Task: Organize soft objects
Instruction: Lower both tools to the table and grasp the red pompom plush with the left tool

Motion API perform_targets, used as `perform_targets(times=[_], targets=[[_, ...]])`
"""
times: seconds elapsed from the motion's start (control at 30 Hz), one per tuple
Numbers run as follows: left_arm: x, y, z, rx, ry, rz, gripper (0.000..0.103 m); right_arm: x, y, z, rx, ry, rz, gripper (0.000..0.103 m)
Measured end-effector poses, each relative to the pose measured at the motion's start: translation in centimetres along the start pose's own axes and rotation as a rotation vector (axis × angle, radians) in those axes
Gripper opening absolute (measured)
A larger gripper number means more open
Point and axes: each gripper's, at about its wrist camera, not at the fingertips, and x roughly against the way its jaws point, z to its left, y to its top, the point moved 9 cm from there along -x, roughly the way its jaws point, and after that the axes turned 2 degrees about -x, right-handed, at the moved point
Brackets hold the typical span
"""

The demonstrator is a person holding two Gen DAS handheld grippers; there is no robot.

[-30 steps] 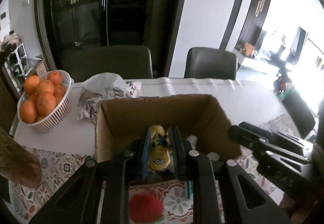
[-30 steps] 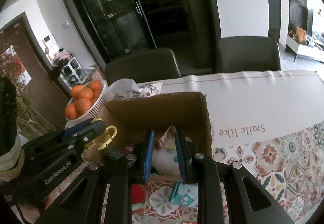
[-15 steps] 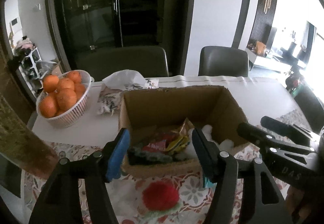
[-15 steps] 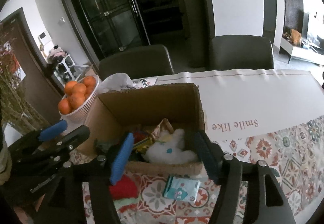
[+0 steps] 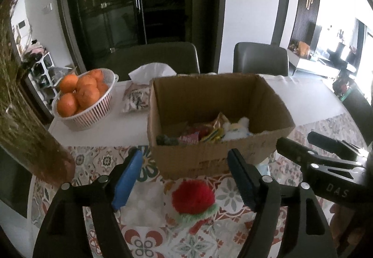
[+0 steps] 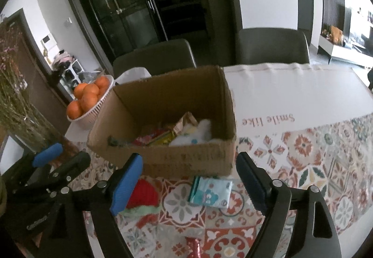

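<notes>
Pompom (image 5: 193, 197) before box (image 5: 209, 160), basket (image 5: 93, 113) left

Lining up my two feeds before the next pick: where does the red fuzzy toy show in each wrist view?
Left wrist view: red fuzzy toy lies low centre on the patterned cloth, in front of the cardboard box.
Right wrist view: the toy sits lower left, partly hidden behind a blue finger pad.
Shared landmark: the cardboard box, just behind the toy in both.
</notes>
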Motion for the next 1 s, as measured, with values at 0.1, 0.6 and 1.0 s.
perform_targets(times=[0.1, 0.6, 1.0], targets=[[-0.6, -1.2, 0.0, 0.007, -0.004, 0.016, 0.077, -0.5, -1.1, 0.0, -0.002, 0.006, 0.007, 0.087], [-3.4, -5.7, -0.3, 0.029, -0.025, 0.083, 0.079, -3.8, -5.3, -1.7, -0.039, -0.009, 0.054, 0.091], [-6.7, -8.3, -0.6, 0.031, -0.036, 0.148, 0.079, -7.5, -7.3, -3.1, -0.087, -0.032, 0.119, 0.091]])
